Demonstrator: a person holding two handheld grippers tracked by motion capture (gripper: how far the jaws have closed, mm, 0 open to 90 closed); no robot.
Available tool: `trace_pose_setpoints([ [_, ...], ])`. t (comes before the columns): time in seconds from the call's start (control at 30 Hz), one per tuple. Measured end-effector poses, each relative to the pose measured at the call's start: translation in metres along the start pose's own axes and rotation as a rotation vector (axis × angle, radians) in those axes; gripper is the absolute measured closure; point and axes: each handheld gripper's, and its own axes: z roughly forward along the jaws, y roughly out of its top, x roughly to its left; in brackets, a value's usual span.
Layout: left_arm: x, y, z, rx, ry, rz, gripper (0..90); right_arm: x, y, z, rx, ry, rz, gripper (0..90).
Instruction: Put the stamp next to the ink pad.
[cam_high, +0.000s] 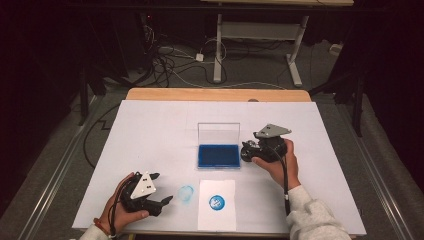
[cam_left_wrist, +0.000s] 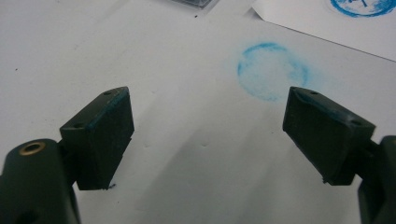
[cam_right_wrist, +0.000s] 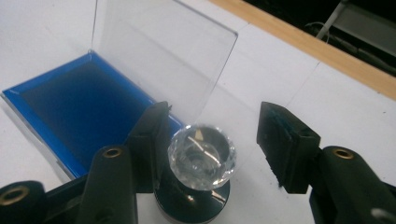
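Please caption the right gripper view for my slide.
Right gripper with open jaws around a crystal-knobbed stamp beside the open blue ink pad.

smudge: blue ring (cam_high: 186, 194) on white tabletop (cam_high: 150, 130), just ahead of left claw (cam_high: 163, 187) | sheet: white paper (cam_high: 216, 222) with round blue print (cam_high: 216, 202), just past the ring, nearer than right claw (cam_high: 244, 150) | floor: cables (cam_high: 165, 60), desk frame (cam_high: 218, 50) well beyond both claws

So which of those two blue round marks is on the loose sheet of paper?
The darker, solid blue stamp mark sits on the paper sheet; the faint smudged ring lies left, straight on the table.
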Motion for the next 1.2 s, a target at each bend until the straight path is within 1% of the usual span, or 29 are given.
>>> trace_pose_setpoints([
  [0.1,0.000,0.000,0.000,-0.001,0.001,-0.002,16.2,-0.001,0.002,-0.003,-0.022,-0.009,0.006,42.7],
  [0.27,0.000,0.000,0.000,0.002,0.003,0.001,16.2,-0.002,0.007,-0.009,-0.043,-0.009,0.014,39.0],
  [0.37,0.000,0.000,0.000,0.001,0.002,0.000,16.2,-0.001,0.009,-0.012,-0.057,-0.021,0.020,31.6],
  [0.43,0.000,0.000,-0.001,0.001,0.003,0.000,16.2,0.000,0.010,-0.014,-0.058,-0.034,0.016,30.2],
  [0.5,0.000,0.000,-0.001,-0.002,0.005,-0.003,16.3,0.000,0.011,-0.016,-0.068,-0.026,0.024,25.9],
  [0.53,0.001,0.000,-0.001,-0.005,0.006,-0.004,16.2,0.000,0.012,-0.016,-0.067,-0.034,0.021,24.0],
  [0.57,0.001,0.000,-0.002,-0.005,0.007,-0.004,16.2,0.001,0.013,-0.016,-0.065,-0.052,0.020,21.7],
  [0.6,0.001,0.000,-0.002,-0.006,0.008,-0.005,16.2,0.001,0.013,-0.017,-0.065,-0.054,0.018,21.5],
  [0.67,0.002,0.000,-0.002,-0.007,0.009,-0.005,16.2,0.001,0.014,-0.019,-0.071,-0.035,0.016,21.6],
  [0.8,0.002,0.000,-0.003,-0.006,0.011,-0.005,16.2,0.003,0.017,-0.023,-0.083,-0.045,0.015,21.3],
  [0.9,0.002,0.000,-0.003,-0.008,0.013,-0.006,16.2,0.004,0.019,-0.027,-0.097,-0.029,0.012,22.4],
  [1.1,0.003,0.000,-0.003,-0.008,0.014,-0.007,16.2,0.006,0.020,-0.033,-0.126,-0.025,0.015,23.3],
  [1.2,0.003,0.000,-0.003,-0.010,0.015,-0.011,16.2,0.009,0.021,-0.035,-0.133,-0.029,0.000,22.3],
])
